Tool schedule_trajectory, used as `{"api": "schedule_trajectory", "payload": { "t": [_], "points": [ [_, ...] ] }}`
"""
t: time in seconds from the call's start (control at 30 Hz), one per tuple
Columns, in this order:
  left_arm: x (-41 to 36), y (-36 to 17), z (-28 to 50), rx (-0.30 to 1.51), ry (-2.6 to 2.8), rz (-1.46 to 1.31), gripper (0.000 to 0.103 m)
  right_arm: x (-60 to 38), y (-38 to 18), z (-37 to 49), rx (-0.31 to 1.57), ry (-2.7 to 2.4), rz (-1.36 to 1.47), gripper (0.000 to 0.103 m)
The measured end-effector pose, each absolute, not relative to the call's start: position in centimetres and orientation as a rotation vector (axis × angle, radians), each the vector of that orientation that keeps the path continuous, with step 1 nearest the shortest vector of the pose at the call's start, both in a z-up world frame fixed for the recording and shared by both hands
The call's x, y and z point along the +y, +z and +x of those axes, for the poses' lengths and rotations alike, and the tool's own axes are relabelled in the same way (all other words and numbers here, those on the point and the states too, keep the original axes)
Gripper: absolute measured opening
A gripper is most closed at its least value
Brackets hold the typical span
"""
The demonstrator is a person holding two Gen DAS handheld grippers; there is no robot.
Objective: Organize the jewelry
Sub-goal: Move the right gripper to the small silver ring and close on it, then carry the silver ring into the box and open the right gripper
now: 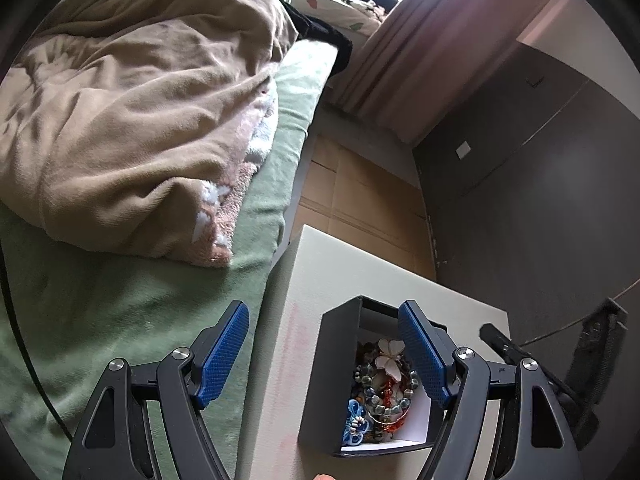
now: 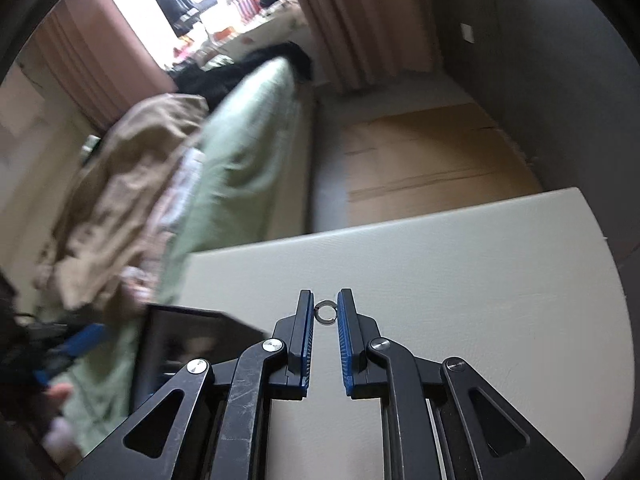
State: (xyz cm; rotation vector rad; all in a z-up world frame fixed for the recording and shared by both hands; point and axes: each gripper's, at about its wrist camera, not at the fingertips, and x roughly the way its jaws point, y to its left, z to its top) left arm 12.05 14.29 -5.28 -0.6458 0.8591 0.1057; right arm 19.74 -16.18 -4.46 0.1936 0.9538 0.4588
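A black jewelry box (image 1: 320, 380) with a white inside stands open on the white table (image 1: 360, 264). It holds beaded bracelets (image 1: 384, 392), a white flower piece and a blue ornament (image 1: 354, 420). My left gripper (image 1: 322, 332) is open, its jaws wide apart above the box's left wall. In the right wrist view my right gripper (image 2: 325, 312) is shut on a small silver ring (image 2: 325, 313), held between the fingertips just above the white table (image 2: 480, 280). The black box (image 2: 192, 336) shows blurred at lower left.
A bed with a green sheet (image 1: 100, 320) and a tan blanket (image 1: 140, 100) lies left of the table. Cardboard (image 1: 360, 192) covers the floor beyond. A grey wall (image 1: 540, 200) and pink curtain (image 1: 440, 40) stand at the right.
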Motion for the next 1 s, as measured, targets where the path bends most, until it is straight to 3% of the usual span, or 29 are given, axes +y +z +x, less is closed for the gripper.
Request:
{"api": "schedule_trajectory", "payload": {
  "t": [0.53,0.57,0.6,0.67,0.8,0.9,1.0],
  "points": [
    [16.0,-4.5,11.5,0.831,0.119,-0.661,0.078,-9.9,-2.7,16.9,0.941,0.650,0.169,0.014],
    [16.1,-4.4,11.4,0.828,0.119,-0.659,0.078,-9.8,-2.8,16.9,0.955,0.646,0.166,0.024],
    [16.1,-4.3,11.3,0.826,0.119,-0.659,0.078,-9.7,-3.0,17.0,0.967,0.636,0.164,0.046],
    [16.0,-4.1,11.0,0.820,0.119,-0.662,0.078,-10.2,-2.9,16.7,0.952,0.606,0.174,0.066],
    [15.2,-3.7,10.4,0.820,0.115,-0.644,0.078,-11.4,-2.5,16.3,0.956,0.600,0.211,0.069],
    [14.4,-3.4,9.9,0.820,0.119,-0.615,0.078,-12.4,-1.9,15.4,0.943,0.585,0.214,0.086],
    [13.2,-2.8,9.0,0.819,0.115,-0.580,0.078,-13.7,-1.3,14.3,0.935,0.575,0.234,0.087]
  ]
}}
